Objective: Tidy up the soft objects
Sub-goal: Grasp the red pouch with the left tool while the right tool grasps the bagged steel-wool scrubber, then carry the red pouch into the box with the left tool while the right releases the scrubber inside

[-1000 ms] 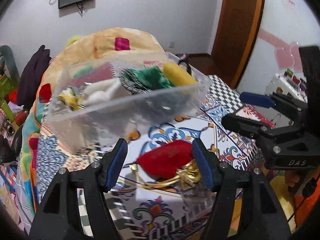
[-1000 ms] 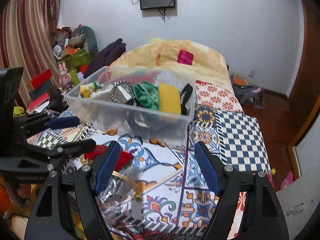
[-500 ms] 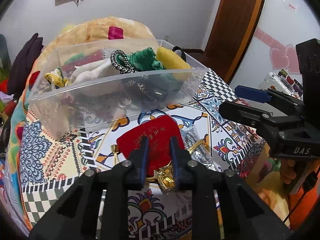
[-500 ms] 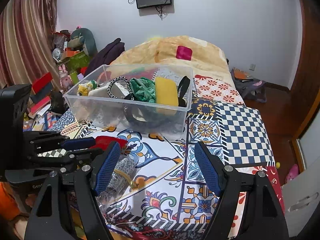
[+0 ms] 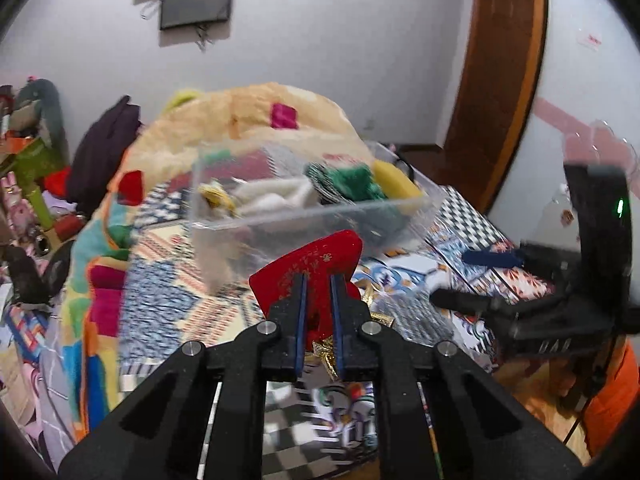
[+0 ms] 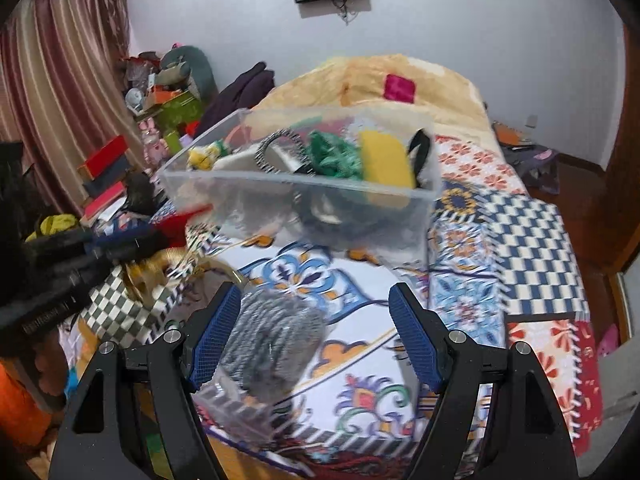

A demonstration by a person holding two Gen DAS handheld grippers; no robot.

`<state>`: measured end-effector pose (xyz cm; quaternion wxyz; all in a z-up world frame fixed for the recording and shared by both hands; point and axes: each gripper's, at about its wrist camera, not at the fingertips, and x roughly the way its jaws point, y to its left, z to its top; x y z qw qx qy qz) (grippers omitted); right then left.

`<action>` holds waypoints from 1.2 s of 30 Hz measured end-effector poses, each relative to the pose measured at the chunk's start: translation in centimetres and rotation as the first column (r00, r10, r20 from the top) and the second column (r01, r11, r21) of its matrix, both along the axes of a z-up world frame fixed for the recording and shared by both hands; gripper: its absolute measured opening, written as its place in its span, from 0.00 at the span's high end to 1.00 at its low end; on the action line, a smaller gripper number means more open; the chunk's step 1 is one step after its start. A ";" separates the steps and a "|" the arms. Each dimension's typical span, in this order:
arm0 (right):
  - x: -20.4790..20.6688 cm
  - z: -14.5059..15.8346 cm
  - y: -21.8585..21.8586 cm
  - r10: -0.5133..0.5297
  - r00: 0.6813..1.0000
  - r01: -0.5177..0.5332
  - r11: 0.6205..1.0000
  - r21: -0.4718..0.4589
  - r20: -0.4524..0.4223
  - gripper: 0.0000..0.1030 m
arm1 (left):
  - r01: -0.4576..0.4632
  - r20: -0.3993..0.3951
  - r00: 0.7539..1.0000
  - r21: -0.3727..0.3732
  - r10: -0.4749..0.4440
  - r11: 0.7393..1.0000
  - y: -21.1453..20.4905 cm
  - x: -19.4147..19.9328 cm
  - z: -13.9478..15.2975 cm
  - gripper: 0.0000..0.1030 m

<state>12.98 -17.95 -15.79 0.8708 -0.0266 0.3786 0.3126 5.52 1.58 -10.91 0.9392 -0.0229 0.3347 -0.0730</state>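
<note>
My left gripper (image 5: 317, 320) is shut on a red pouch (image 5: 308, 264) with gold cord and holds it lifted above the patterned bedspread, in front of a clear plastic bin (image 5: 320, 216). The bin (image 6: 304, 200) holds several soft items, among them a green cloth (image 6: 332, 156) and a yellow sponge (image 6: 384, 164). My right gripper (image 6: 316, 340) is open and empty above a grey woolly item in a clear bag (image 6: 268, 340). The left gripper also shows at the left of the right wrist view (image 6: 120, 244).
The bin sits on a bed with a patterned spread (image 6: 500, 240) and an orange blanket (image 6: 400, 76) behind. Cluttered shelves and boxes (image 6: 160, 108) stand at the left. A wooden door (image 5: 500, 80) is at the right. My right gripper shows in the left wrist view (image 5: 500, 280).
My left gripper closed on the red pouch and has lifted it off the bedspread. My right gripper stayed open and moved down toward the grey bagged item.
</note>
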 end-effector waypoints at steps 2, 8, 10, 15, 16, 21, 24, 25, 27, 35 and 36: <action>-0.2 -0.5 0.7 0.027 0.999 -0.027 1.000 -0.003 -0.018 0.28 | -0.011 0.013 1.000 -0.006 0.011 1.000 0.6 -0.2 0.5 0.90; -0.2 -2.3 2.6 0.086 0.993 -0.089 0.996 -0.031 -0.084 0.36 | -0.020 0.021 1.000 -0.013 0.021 1.000 0.7 -0.4 0.7 0.90; 0.0 -2.8 2.8 0.095 0.990 -0.100 0.994 -0.039 -0.106 0.45 | -0.020 0.019 1.000 -0.014 0.020 1.000 0.6 -0.3 0.4 0.90; 0.2 -2.7 2.2 0.095 0.989 -0.096 0.995 -0.005 -0.116 0.67 | -0.019 0.018 1.000 -0.012 0.019 1.000 0.5 -0.3 0.2 0.90; 0.2 -2.7 2.1 0.093 0.989 -0.094 0.996 -0.003 -0.111 0.71 | -0.019 0.018 1.000 -0.014 0.019 1.000 0.5 -0.3 0.2 0.90; 0.2 -1.9 1.5 0.068 0.995 -0.068 0.998 0.004 -0.079 0.75 | -0.024 0.030 0.999 -0.015 0.024 1.000 0.6 -0.2 0.4 0.90; 0.3 -0.4 1.1 0.054 0.998 -0.053 0.998 0.018 -0.041 0.75 | -0.025 0.039 0.999 -0.027 0.026 0.999 0.9 0.1 0.9 0.90; 0.2 0.1 1.0 0.049 0.998 -0.048 0.999 0.022 -0.027 0.75 | -0.025 0.043 0.999 -0.032 0.026 0.999 1.0 0.2 1.1 0.90; 0.2 1.8 0.7 0.029 0.999 -0.030 0.999 0.033 0.022 0.75 | -0.024 0.054 0.998 -0.043 0.026 0.999 1.1 0.7 1.7 0.90; 1.6 6.9 0.5 -0.030 0.986 0.016 0.996 0.088 0.161 0.75 | -0.020 0.121 0.992 -0.079 0.030 0.997 1.4 2.9 5.3 0.90; 1.9 7.5 0.6 -0.038 0.983 0.022 0.995 0.094 0.179 0.75 | -0.023 0.127 0.991 -0.078 0.033 0.997 1.3 3.2 5.6 0.90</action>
